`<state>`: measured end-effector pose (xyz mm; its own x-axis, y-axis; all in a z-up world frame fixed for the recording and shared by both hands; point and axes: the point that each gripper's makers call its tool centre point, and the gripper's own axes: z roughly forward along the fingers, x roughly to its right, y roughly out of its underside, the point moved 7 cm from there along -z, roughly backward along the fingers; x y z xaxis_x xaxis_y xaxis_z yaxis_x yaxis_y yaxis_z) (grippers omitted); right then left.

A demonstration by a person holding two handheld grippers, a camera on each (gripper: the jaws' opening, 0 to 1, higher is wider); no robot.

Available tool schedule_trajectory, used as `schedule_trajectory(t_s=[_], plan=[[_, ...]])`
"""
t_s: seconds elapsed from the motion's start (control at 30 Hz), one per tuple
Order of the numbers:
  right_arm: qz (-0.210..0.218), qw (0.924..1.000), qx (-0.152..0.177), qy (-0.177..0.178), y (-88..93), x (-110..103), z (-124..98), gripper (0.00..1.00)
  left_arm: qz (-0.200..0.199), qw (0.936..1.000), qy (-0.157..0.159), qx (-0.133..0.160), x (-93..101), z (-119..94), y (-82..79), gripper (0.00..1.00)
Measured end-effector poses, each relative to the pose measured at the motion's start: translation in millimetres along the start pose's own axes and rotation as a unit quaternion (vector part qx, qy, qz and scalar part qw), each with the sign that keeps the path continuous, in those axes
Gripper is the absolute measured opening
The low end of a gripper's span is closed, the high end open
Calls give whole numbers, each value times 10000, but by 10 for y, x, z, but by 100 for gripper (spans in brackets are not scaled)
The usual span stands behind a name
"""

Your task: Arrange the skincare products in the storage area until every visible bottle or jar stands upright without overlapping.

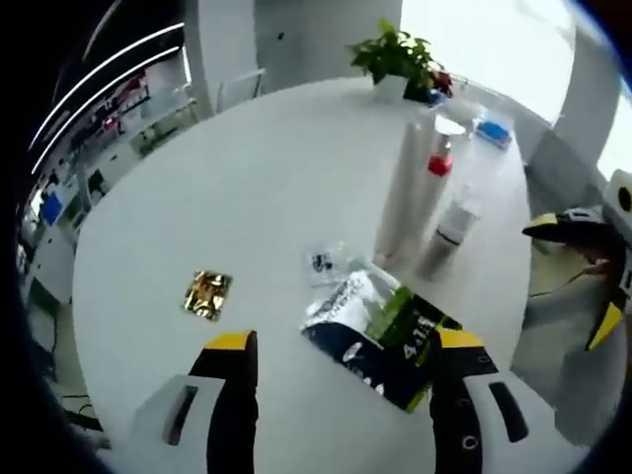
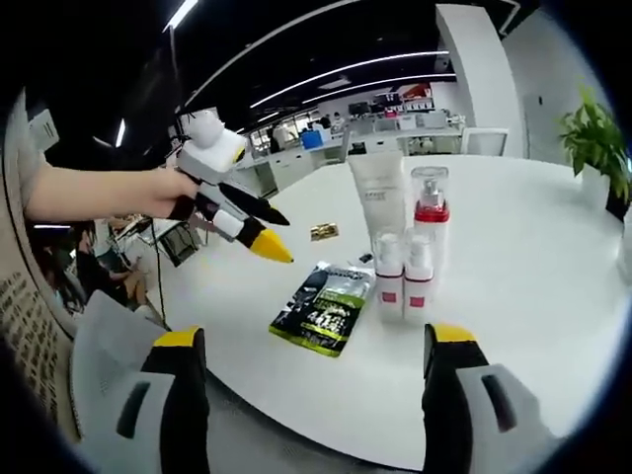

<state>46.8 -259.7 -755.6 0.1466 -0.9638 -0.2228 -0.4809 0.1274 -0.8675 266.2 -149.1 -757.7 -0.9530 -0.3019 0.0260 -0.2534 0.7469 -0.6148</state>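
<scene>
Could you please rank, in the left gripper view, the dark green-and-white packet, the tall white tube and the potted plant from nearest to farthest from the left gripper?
1. Dark green-and-white packet, lying just ahead of the left gripper.
2. Tall white tube, standing mid-table.
3. Potted plant, at the table's far edge.

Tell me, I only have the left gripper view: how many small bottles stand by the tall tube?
Observer: Two small white bottles, side by side and upright, in front of the tall tube.
Operator: Is the pump bottle upright too?
Observer: Yes. In the right gripper view the pump bottle stands straight beside the tube, behind the small pair.
Operator: Are the right tongs holding anything?
Observer: No. The right tongs are open, with nothing between them.
</scene>
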Motion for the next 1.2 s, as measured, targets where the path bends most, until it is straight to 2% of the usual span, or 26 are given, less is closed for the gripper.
schedule_trajectory(t_s=[0.43, 0.6, 0.7, 0.97, 1.13, 1.2], plan=[[34, 9992, -87, 392, -19, 26, 8, 91, -116, 9995, -108, -263, -302, 641, -160, 59], [58, 9991, -164, 376, -14, 33, 25, 91, -390, 9988, -110, -272, -400, 875, -226, 58], [99, 9991, -175, 376, -12, 39, 32, 91, -436, 9987, -166, -222, -414, 954, -279, 58], [135, 9988, -267, 393, 5, 62, 49, 91, -556, 9984, -44, -136, -391, 1156, -416, 54], [173, 9986, -287, 404, 16, 78, 52, 91, -593, 9982, 21, -122, -323, 1261, -481, 61], [190, 9985, -298, 420, 22, 86, 54, 91, -522, 9985, 10, -171, -296, 1305, -486, 60]])
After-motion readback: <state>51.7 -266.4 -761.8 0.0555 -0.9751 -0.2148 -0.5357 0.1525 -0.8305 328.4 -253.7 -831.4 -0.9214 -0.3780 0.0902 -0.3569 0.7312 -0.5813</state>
